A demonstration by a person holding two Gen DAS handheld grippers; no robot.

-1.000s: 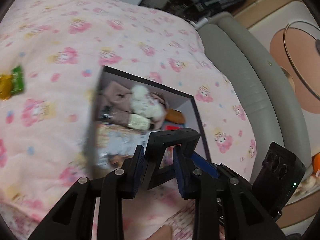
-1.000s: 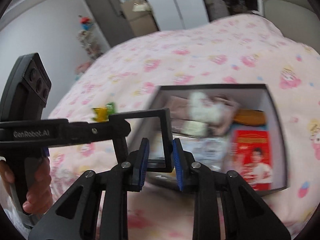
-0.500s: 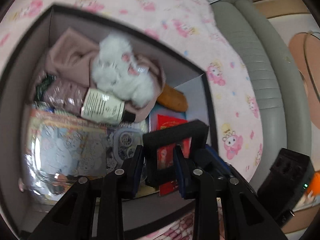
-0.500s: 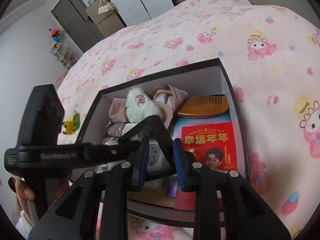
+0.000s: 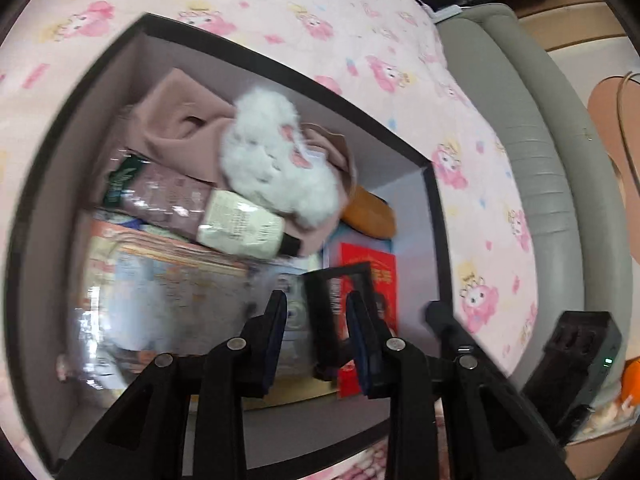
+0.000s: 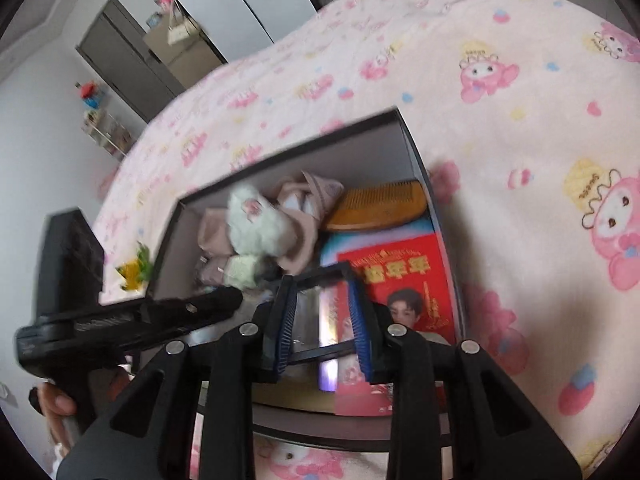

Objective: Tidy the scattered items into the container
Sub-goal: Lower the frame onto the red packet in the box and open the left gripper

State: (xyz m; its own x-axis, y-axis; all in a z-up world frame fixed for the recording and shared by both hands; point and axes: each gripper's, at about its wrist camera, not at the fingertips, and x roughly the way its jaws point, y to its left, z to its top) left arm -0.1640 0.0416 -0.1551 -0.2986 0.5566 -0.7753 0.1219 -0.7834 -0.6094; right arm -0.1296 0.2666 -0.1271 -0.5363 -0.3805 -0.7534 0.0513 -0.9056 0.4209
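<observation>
Left wrist view: the left tool [image 5: 316, 300] points down into an open black box [image 5: 384, 148] resting on a bed with a pink cartoon-print cover [image 5: 360, 20]. Its jaws stand apart. A small black frame [image 5: 320, 312] shows between them, close to the right finger, with a clear gap at the left finger. The frame is over the near right part of the box, above a red booklet [image 5: 372, 264]. Farther in lie a white plush toy [image 5: 272, 152] on a dusty pink cloth [image 5: 180, 120], a cream bottle [image 5: 240, 232] on its side and a wooden comb [image 5: 372, 216] in the far right corner. The near left holds glossy, blurred packets.

Right wrist view: the right tool [image 6: 320, 280] also points into the box from the near side. Its jaws have just been opening, and the frame spans the gap between the blue pads [image 6: 286, 312]. Whether the pads press on it I cannot tell. The left tool reaches in from the left, its tip just short of the frame, gripped by a hand [image 6: 52, 404] at the lower left. A small yellow and green item [image 6: 134, 270] lies on the bed just outside the box's left wall.
</observation>
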